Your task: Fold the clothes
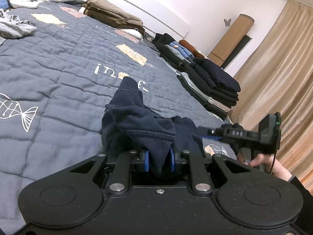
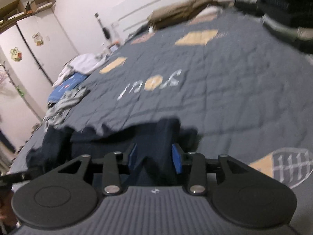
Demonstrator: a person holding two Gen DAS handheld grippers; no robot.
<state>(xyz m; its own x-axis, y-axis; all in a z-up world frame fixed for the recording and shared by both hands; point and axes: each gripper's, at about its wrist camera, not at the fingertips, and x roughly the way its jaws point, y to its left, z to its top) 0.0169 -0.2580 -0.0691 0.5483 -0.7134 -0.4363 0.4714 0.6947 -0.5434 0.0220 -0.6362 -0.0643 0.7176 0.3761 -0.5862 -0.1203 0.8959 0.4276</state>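
A navy garment (image 1: 144, 121) is bunched on the near part of a grey quilted bedspread (image 1: 58, 74), close to the bed's near edge. The left gripper (image 1: 159, 161) is clamped on a fold of it, the cloth pinched between the blue pads (image 1: 147, 160) and rising in a crumpled peak beyond them. In the right wrist view the right gripper (image 2: 155, 160) is seen with its jaws parted; navy fabric lies in the gap, and the pads (image 2: 177, 161) are not seen to press on it. From the left wrist view this gripper appears at the right, gripped by a hand (image 1: 260, 161). The middle of the bedspread is open quilt. Stacks of folded dark clothes (image 1: 213, 80) line its right edge, beside beige curtains (image 1: 273, 78). A folded tan bundle (image 1: 115, 13) sits at the far edge, and crumpled grey clothing (image 1: 13, 26) lies far left. No containers are identifiable.
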